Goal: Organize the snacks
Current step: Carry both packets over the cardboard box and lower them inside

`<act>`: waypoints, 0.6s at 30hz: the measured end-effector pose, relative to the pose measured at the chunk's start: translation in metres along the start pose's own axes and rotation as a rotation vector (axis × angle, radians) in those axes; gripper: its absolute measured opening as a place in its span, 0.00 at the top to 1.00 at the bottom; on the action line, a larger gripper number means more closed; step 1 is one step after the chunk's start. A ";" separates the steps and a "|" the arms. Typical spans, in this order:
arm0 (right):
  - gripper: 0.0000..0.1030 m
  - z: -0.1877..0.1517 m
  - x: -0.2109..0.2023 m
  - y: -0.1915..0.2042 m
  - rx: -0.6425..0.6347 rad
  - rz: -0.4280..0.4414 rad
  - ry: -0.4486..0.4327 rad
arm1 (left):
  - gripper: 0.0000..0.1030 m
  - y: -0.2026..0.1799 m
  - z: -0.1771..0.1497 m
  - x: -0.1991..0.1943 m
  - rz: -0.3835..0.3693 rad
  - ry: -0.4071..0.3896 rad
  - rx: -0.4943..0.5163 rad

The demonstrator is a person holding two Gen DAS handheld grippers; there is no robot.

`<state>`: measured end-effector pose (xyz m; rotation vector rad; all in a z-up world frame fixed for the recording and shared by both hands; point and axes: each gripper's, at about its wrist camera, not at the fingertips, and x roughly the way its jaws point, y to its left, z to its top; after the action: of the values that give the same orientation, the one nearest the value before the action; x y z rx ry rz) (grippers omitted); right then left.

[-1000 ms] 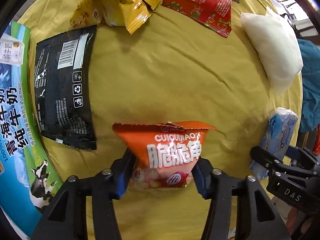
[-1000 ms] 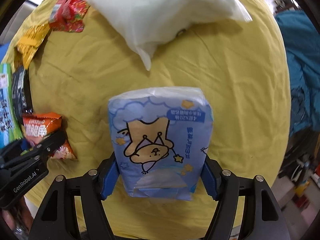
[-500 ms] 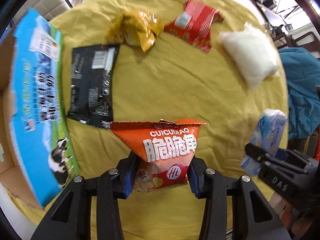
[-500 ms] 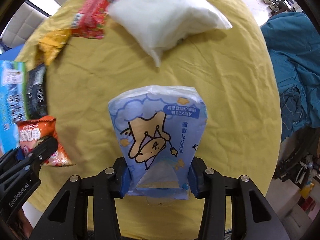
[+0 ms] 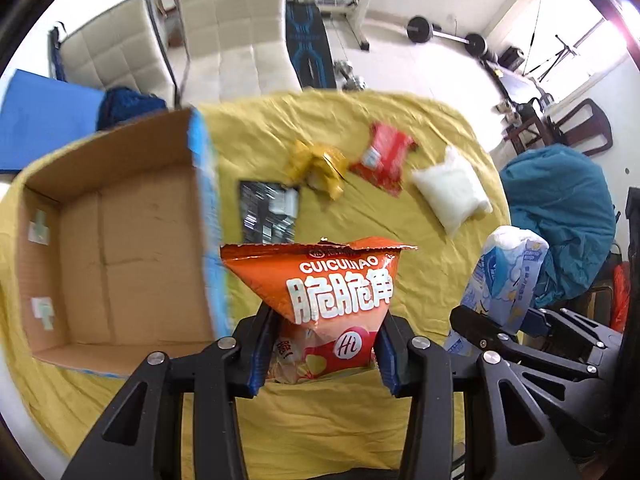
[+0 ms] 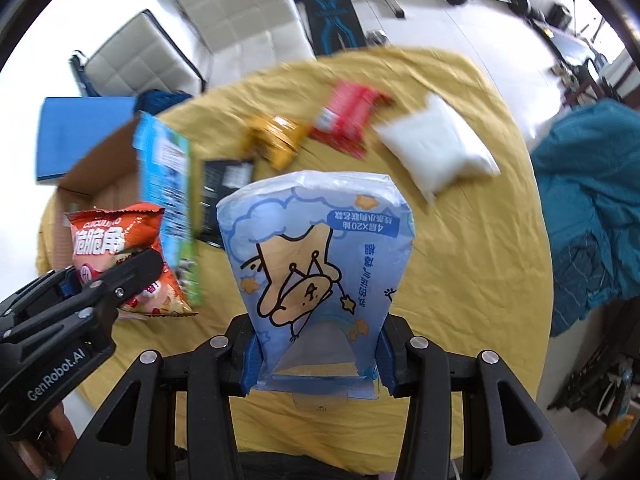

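My left gripper point(image 5: 322, 354) is shut on an orange snack bag point(image 5: 334, 288), held up above the yellow-covered table point(image 5: 420, 288). My right gripper point(image 6: 316, 354) is shut on a blue tissue pack with a cartoon bear point(image 6: 316, 264), also lifted. An open cardboard box point(image 5: 108, 232) with blue printed sides lies at the left, its inside bare. On the cloth beyond lie a black packet point(image 5: 268, 212), a yellow bag point(image 5: 320, 166), a red bag point(image 5: 384, 154) and a white bag point(image 5: 452, 192).
White padded chairs point(image 5: 224, 28) and gym weights point(image 5: 444, 34) stand behind the table. A teal cloth heap point(image 5: 560, 216) sits at the right edge. A blue mat point(image 5: 44, 120) lies beyond the box.
Both grippers rose well above the table with their packs, so the whole tabletop and room came into view. The box's open inside now shows.
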<state>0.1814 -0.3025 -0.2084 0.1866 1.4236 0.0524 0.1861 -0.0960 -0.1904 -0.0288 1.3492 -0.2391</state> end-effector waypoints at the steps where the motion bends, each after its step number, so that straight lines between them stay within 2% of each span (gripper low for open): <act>1: 0.53 0.002 -0.007 0.010 -0.011 0.005 -0.014 | 0.61 0.009 0.001 -0.009 0.000 -0.019 -0.002; 5: 0.53 0.020 -0.025 0.059 -0.062 0.022 -0.050 | 0.61 0.048 0.009 -0.040 0.012 -0.080 -0.025; 11: 0.53 0.034 -0.020 0.134 -0.137 0.042 -0.063 | 0.61 0.099 0.020 -0.050 0.047 -0.115 -0.069; 14: 0.53 0.045 -0.006 0.171 -0.164 0.053 -0.051 | 0.61 0.133 0.025 -0.049 0.064 -0.105 -0.097; 18: 0.53 0.061 0.032 0.199 -0.176 0.067 -0.026 | 0.61 0.177 0.029 -0.033 0.051 -0.059 -0.143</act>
<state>0.2615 -0.1075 -0.1993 0.0892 1.3792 0.2289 0.2348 0.0791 -0.1799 -0.1202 1.3042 -0.0975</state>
